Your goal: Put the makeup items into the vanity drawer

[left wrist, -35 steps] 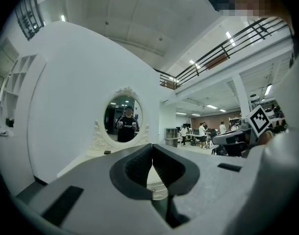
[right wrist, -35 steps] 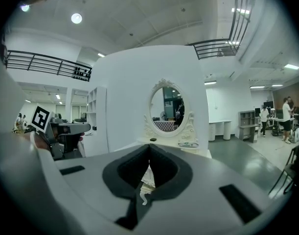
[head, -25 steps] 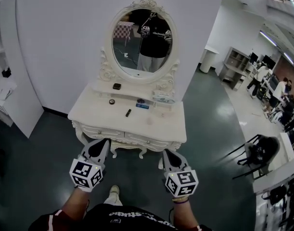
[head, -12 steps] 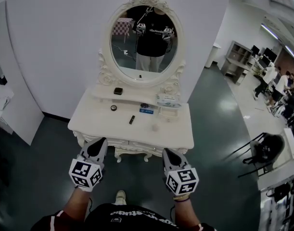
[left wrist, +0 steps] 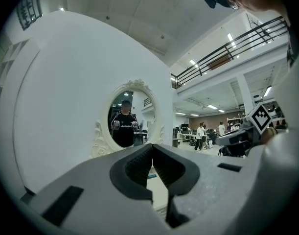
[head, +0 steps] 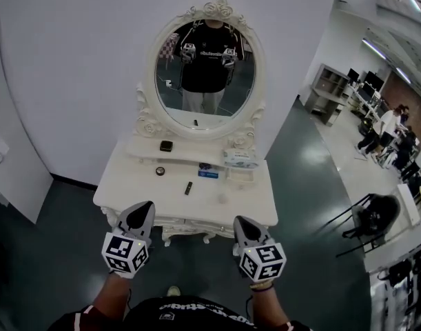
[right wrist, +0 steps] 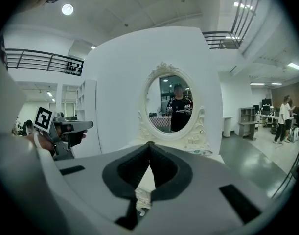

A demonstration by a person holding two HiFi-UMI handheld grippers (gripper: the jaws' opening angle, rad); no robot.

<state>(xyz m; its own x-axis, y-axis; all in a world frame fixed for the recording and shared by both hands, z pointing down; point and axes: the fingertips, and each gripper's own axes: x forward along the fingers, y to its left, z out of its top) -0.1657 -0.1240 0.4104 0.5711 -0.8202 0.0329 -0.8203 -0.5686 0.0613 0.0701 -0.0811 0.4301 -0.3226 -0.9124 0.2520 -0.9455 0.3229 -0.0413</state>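
Head view: left hand-held gripper (head: 144,208) and right hand-held gripper (head: 240,222), both closed and empty, face the vanity (head: 145,193).

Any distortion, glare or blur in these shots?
Head view: evenly lit and sharp, with fisheye curving the room around the vanity. Left gripper view: strong fisheye, black corners, the wall bulging. Right gripper view: same curvature, with the ceiling lamp blown out.

No word or number can be read for sure. The black shirt (head: 204,55) seen in the mirror (head: 170,98) has white letters across the chest, too small to read. The cubes on the left gripper (head: 142,209) and right gripper (head: 240,221) show black-and-white square patterns, not letters.
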